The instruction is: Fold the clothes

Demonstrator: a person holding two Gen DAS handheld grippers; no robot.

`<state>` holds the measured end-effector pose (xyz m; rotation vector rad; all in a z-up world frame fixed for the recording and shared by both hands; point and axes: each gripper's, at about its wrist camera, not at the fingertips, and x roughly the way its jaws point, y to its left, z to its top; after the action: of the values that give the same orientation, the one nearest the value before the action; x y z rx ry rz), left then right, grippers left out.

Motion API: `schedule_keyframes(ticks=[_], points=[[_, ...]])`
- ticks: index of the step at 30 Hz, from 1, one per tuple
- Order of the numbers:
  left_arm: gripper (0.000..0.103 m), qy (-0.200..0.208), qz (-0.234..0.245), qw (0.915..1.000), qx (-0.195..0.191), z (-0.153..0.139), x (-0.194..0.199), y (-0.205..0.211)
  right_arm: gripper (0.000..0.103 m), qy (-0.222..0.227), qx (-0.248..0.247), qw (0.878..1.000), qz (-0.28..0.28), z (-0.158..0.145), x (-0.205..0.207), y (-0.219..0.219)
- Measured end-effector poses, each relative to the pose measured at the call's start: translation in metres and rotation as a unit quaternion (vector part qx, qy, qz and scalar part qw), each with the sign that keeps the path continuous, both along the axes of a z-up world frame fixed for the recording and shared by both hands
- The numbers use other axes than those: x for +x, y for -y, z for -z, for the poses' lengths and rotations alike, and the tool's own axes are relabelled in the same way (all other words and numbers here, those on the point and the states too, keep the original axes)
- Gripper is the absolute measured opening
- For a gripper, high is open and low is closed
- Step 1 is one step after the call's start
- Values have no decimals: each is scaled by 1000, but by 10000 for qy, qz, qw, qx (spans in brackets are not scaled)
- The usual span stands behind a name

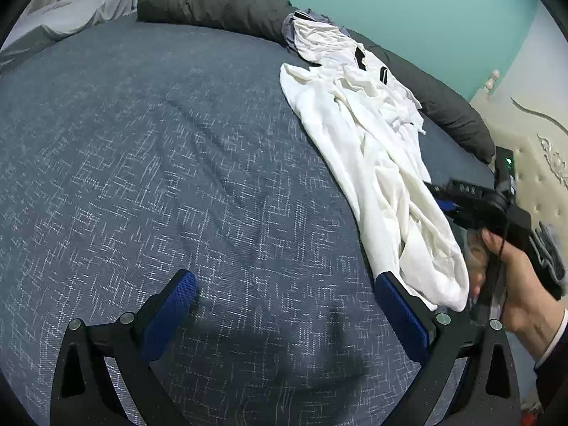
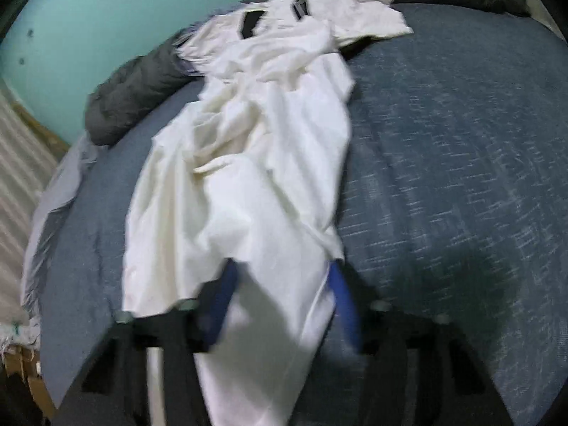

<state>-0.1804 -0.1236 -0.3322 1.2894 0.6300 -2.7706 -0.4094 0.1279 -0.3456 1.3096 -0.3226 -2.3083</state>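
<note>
A crumpled white garment (image 1: 372, 142) with black marks near its top lies stretched along the right side of the blue patterned bed (image 1: 159, 142). My left gripper (image 1: 285, 278) hovers open over bare bedding, its right finger beside the garment's near end. A hand (image 1: 514, 277) holds my right gripper (image 1: 436, 191) at the garment's right edge. In the blurred right wrist view the white garment (image 2: 248, 142) drapes over and between the blue pads of my right gripper (image 2: 282, 269). Those jaws stand partly apart, and the cloth between them looks loose.
A rolled dark grey duvet (image 1: 213, 0) runs along the far edge of the bed, below a teal wall. A pale grey sheet (image 1: 71, 14) lies at the far left corner. A cream tufted headboard (image 1: 532, 163) stands at the right. A greyish cloth (image 1: 294, 25) peeks from under the garment's top.
</note>
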Motion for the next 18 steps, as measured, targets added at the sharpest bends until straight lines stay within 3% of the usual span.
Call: schedule_keyframes(ticks=[1,3,10,18], points=[[103,-2,-8,10000,3,0,0,0,13,-50,-22,9999,-105,-1,4,1],[103,-21,-9,10000,-1,-2,1,0,3,-247,-99,9992,-284,-8,16,1],[103,-128,22,9999,-86,-9,6,-2,2,-662,-496,9910,-1056,-40,83,3],[103,-356,106,9992,-140,-23,33,7,2,-541,-725,9800,-1770,-51,167,8]])
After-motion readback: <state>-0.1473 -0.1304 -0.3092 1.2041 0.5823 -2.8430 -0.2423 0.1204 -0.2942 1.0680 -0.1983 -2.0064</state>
